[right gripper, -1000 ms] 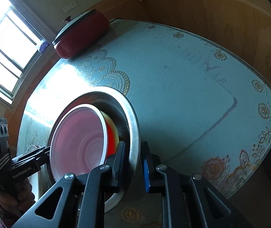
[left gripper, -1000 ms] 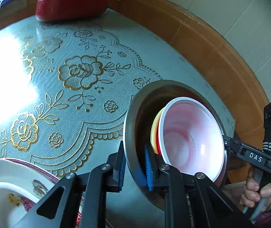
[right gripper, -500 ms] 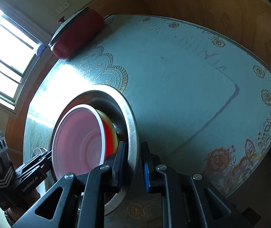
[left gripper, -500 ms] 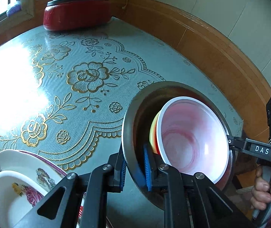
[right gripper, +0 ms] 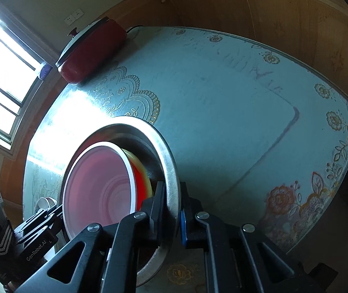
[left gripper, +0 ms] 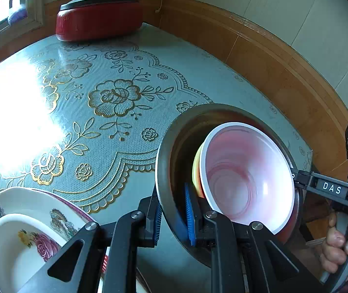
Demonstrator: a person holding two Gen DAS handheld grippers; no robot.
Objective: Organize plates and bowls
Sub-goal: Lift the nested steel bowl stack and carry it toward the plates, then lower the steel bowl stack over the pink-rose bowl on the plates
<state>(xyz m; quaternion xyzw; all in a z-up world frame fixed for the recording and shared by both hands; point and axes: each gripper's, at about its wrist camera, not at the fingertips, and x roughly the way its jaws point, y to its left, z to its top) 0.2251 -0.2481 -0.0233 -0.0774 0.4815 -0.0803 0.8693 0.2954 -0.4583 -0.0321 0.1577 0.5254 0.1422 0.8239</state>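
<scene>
A brushed, dull-grey metal finish is shown by the steel basin (left gripper: pixel 166 146), its rim faintly scratched. Glossy, smooth plastic is suggested by the white-lined bowl (left gripper: pixel 244 178) nested inside. The tablecloth (left gripper: pixel 115 97) is seen as embossed, shiny vinyl with gilt flower outlines, glare being thrown off it. Glazed, printed ceramic is displayed by the floral plate (left gripper: pixel 59 210) and the small bowl (left gripper: pixel 15 249) on it. The red pot (left gripper: pixel 98 19) looks enamelled and glossy. Polished wood panelling (left gripper: pixel 271 58) is seen behind. The gripper fingers (left gripper: pixel 188 210) carry ribbed blue pads on matt black plastic.
</scene>
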